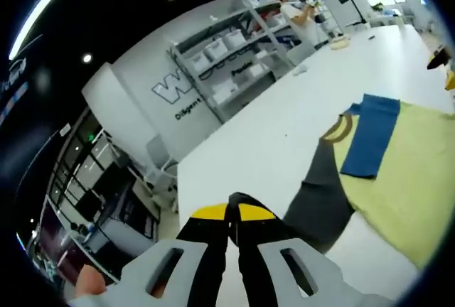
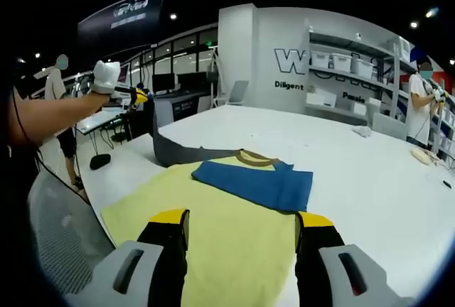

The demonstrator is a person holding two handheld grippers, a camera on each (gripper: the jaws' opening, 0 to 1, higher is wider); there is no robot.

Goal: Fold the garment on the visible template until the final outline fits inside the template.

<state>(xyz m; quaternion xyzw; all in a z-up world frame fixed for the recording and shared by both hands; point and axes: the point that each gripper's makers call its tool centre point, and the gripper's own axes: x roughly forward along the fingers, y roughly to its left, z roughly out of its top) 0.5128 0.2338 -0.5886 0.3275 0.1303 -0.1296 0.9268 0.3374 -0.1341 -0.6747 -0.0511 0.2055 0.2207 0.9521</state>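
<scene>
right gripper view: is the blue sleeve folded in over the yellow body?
Yes. The blue sleeve lies flat across the yellow shirt body, below the brown collar.

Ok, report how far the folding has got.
Done: the blue sleeve already lies folded across the yellow garment. In hand: the left gripper is shut on the grey sleeve, lifting it off the white table. Left: lay it inward; the right gripper is open.

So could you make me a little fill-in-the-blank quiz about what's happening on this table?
1. The left claw is shut on the garment's ____ sleeve.
2. The right claw hovers over the garment's yellow body with its jaws ____.
3. The sleeve folded across the garment's chest is ____.

Missing words: grey; open; blue
</scene>
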